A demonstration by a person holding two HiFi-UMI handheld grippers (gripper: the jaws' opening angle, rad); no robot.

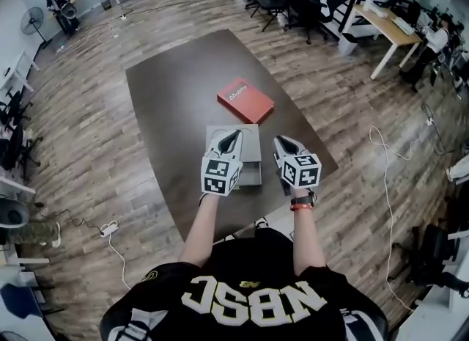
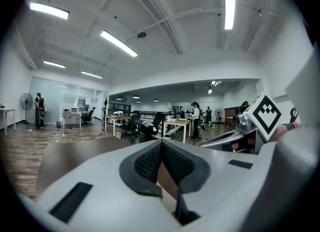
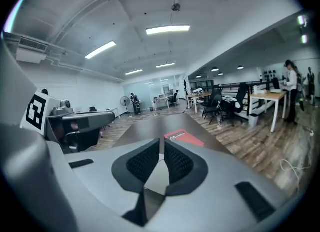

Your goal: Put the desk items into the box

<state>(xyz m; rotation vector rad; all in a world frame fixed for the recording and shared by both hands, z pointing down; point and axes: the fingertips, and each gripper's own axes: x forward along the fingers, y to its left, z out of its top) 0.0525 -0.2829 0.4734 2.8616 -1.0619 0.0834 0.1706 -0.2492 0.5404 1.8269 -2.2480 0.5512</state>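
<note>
Step in hand, as we judged it: reach, before pickup. We held the left gripper [image 2: 161,145], fingers clenched empty, and the right gripper [image 3: 162,143], fingers barely parted, empty, over the grey rectangular box [image 1: 252,140]. The red flat rectangular book [image 1: 245,100] lay on the dark brown table [image 1: 168,90] just beyond; the next move called for wider fingers.

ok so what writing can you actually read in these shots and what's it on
"NBSC": large white letters on the person's black jersey, as they show in the head view.
Small yellow mark just above those letters: too small to read.
White word on the red book: too blurred to read, in the head view and in the right gripper view.
Marker cubes: black and white square patterns, no letters.
</note>
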